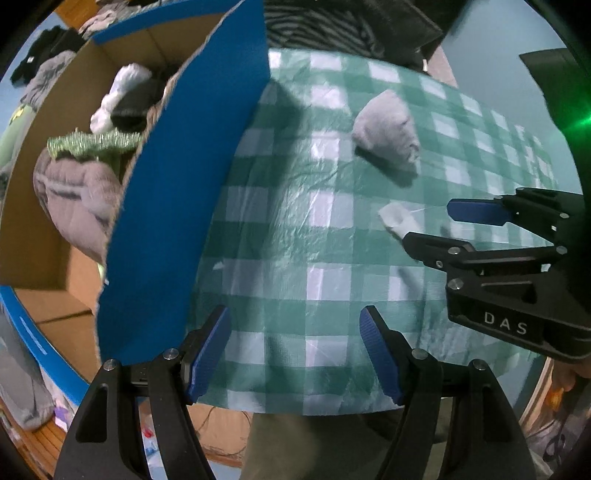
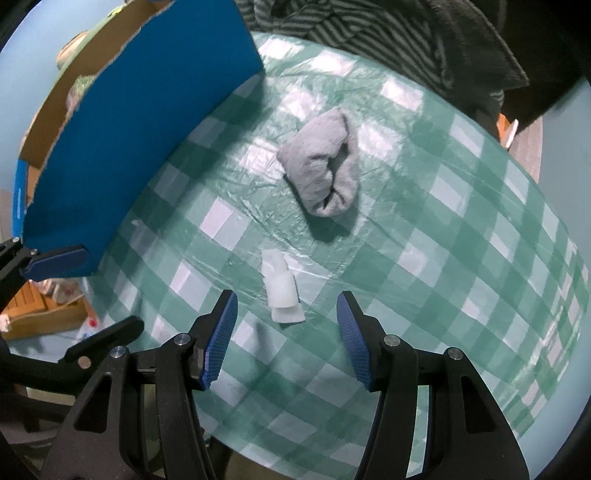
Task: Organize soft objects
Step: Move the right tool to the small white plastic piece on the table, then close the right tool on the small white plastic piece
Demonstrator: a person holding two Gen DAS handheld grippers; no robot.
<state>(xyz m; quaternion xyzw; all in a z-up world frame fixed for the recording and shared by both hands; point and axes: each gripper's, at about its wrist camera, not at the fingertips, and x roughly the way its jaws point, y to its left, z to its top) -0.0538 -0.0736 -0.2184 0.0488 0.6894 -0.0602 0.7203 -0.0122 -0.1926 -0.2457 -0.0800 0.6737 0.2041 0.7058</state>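
A rolled grey sock lies on the green checked tablecloth; it also shows in the left wrist view. A small white soft piece lies just ahead of my right gripper, which is open and empty. The white piece also shows in the left wrist view, beside the right gripper. My left gripper is open and empty over the table's near edge. A blue-sided cardboard box at the left holds a grey padded item, a white item and green tinsel.
The box's blue flap stands up along the table's left side. Striped and dark clothes are piled at the far edge. More clothes lie beyond the box. The left gripper's fingers show at the left of the right wrist view.
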